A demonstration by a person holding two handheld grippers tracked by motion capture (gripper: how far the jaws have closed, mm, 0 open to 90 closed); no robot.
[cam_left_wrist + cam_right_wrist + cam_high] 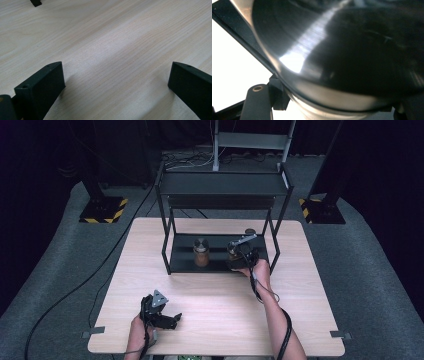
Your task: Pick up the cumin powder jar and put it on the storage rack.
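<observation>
While the left gripper [167, 319] is idling wide open on the worktop [220, 320], the right gripper [239, 256] is apparently clamping a jar [234, 251] on the rack's lower shelf [187, 262]; lifting clear comes next.

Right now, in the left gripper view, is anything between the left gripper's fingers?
No: the left gripper has its fingers wide apart with bare wooden table between them.

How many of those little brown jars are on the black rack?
3, maybe more hidden. One jar stands left on the bottom shelf, one is at the right gripper, one sits behind it.
</observation>
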